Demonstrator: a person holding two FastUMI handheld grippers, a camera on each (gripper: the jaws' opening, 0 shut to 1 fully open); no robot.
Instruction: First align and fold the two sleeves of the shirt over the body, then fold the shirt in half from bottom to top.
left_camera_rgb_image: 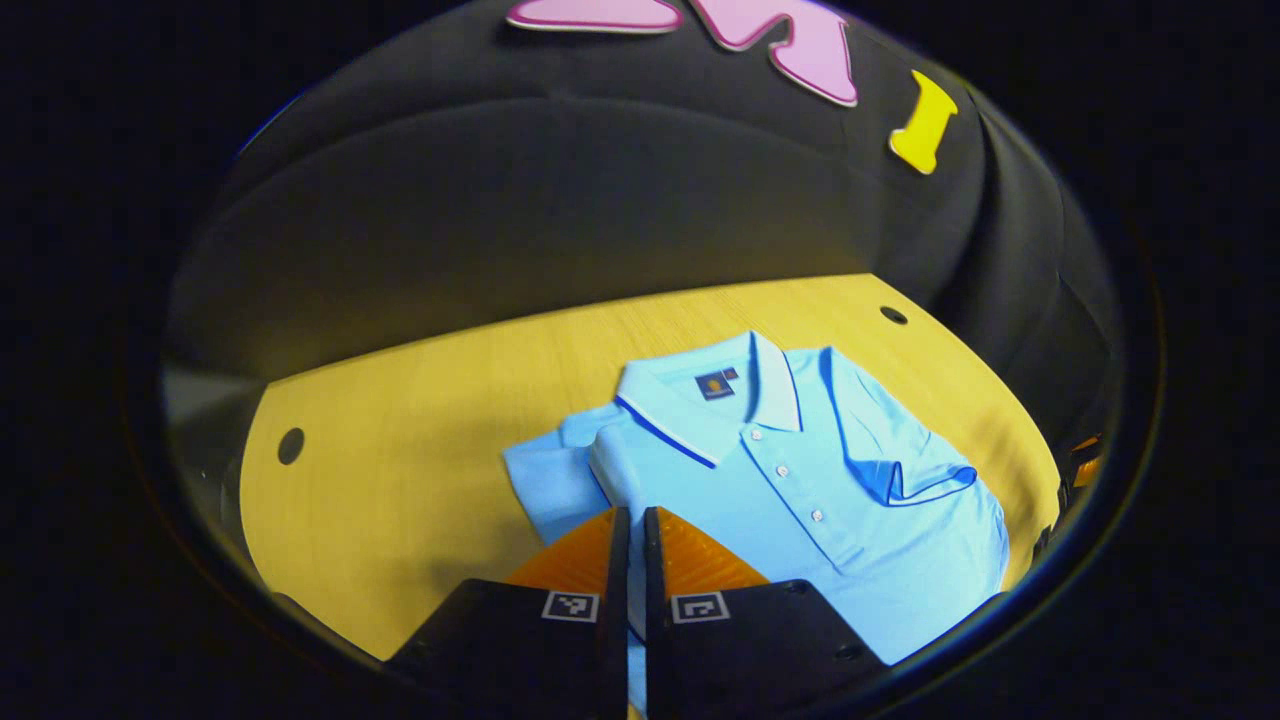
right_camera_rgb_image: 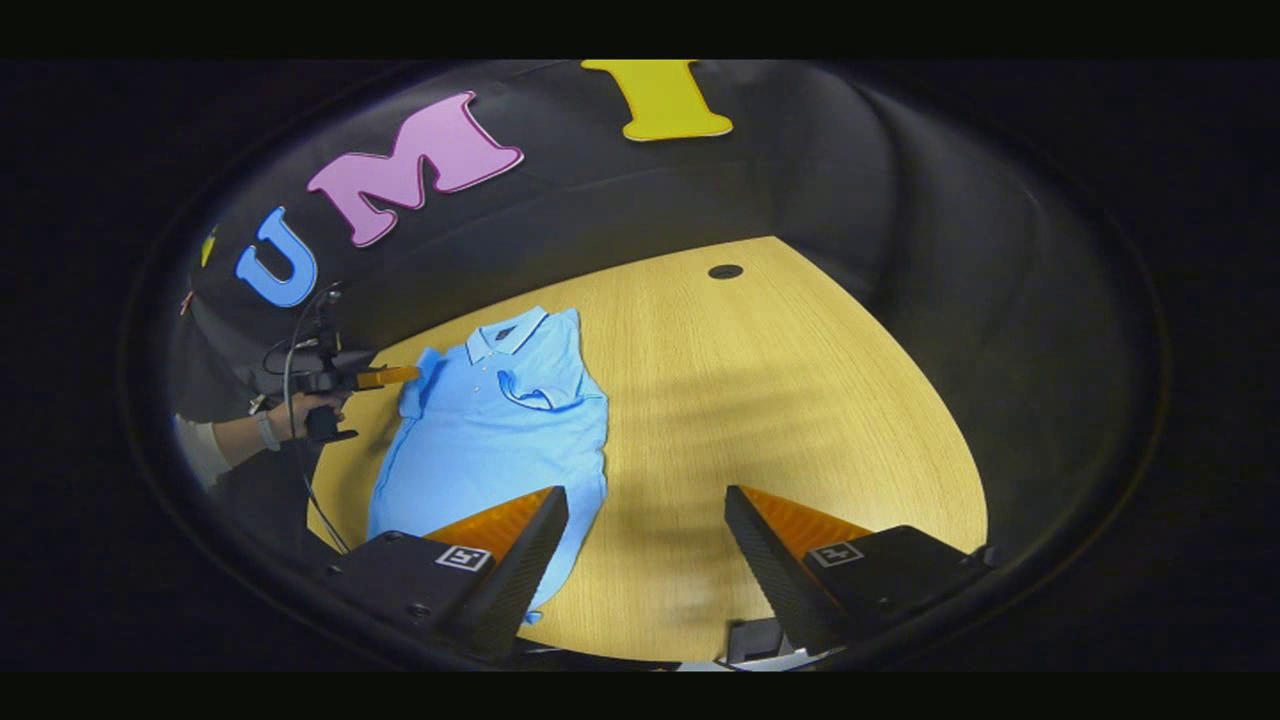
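Shirt (right_camera_rgb_image: 495,430) near table (right_camera_rgb_image: 800,400) edge — right gripper (right_camera_rgb_image: 645,510) fingers apart.

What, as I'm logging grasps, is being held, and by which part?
The left gripper pinches the shirt at its sleeve; the right gripper is open, holding nothing.

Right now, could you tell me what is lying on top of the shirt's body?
One short sleeve is folded over the light blue shirt, lying on its chest beside the button placket. The other sleeve still lies out on the wooden table. What is under the folded sleeve is covered.
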